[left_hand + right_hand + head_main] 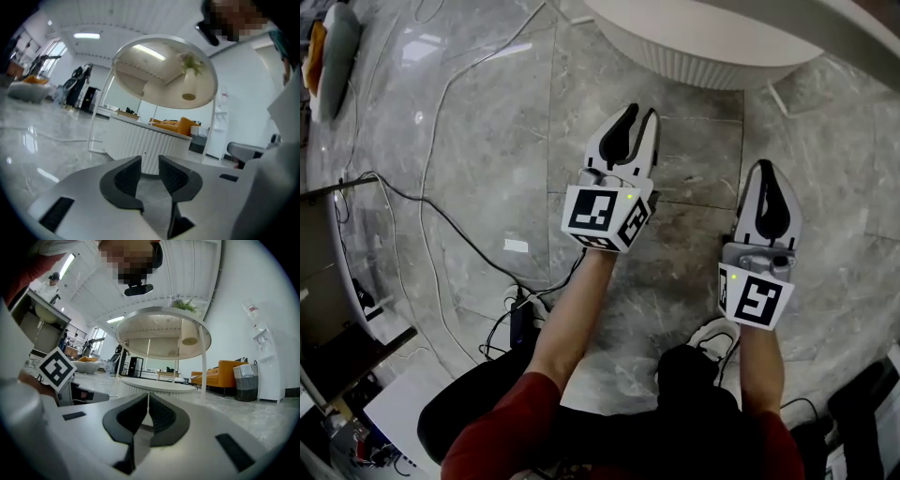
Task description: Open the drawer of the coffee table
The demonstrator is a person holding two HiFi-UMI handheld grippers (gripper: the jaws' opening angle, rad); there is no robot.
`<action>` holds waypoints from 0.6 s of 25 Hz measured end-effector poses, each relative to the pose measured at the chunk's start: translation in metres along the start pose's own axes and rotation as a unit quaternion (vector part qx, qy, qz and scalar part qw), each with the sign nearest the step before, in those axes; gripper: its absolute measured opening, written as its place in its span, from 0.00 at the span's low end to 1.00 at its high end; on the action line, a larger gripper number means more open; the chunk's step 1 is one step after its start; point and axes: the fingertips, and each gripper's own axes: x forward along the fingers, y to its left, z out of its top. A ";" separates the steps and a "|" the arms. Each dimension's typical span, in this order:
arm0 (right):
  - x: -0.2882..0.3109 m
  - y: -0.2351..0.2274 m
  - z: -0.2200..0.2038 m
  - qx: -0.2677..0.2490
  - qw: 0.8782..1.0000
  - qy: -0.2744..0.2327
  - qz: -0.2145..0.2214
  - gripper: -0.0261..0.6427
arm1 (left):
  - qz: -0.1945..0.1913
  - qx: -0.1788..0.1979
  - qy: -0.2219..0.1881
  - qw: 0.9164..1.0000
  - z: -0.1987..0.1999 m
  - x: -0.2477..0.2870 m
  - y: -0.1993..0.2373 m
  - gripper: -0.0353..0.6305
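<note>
Coffee table: the low round white coffee table [712, 56] with a ribbed side wall stands at the far edge of the head view, on the grey marble floor [487, 141].
Drawer: no drawer front or handle can be made out on the ribbed wall in any view, so it is judged still shut.
Left gripper: the left gripper [640, 117] has its jaws a narrow way apart with nothing between them. Only the ribbed wall shows through the gap, far ahead.
Right gripper: the right gripper [766, 173] has its jaws closed together and empty.
Bearing: the table lies straight ahead of both grippers, with bare floor between it and the tips. From the left gripper it sits slightly to the right, from the right gripper slightly to the left.
Nearer hand: the left tips reach farther forward and stand closer to the ribbed wall.
Axis: the wall curves across the line of both grippers, so a drawer would likely pull near, toward the person.
Next move, judged: carry the left gripper forward to the wall and find a grip point.
</note>
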 end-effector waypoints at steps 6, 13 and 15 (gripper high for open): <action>-0.001 -0.008 -0.005 0.011 1.000 0.005 -0.007 0.08 | -0.048 -0.262 -0.003 0.964 -0.021 0.039 0.029 0.41; -0.001 -0.013 -0.009 0.025 1.000 0.015 -0.006 0.08 | -0.136 -0.443 -0.089 0.882 -0.028 0.075 0.045 0.53; -0.003 -0.012 -0.013 0.031 0.999 0.023 -0.002 0.08 | -0.141 -0.471 -0.097 0.866 -0.038 0.080 0.048 0.55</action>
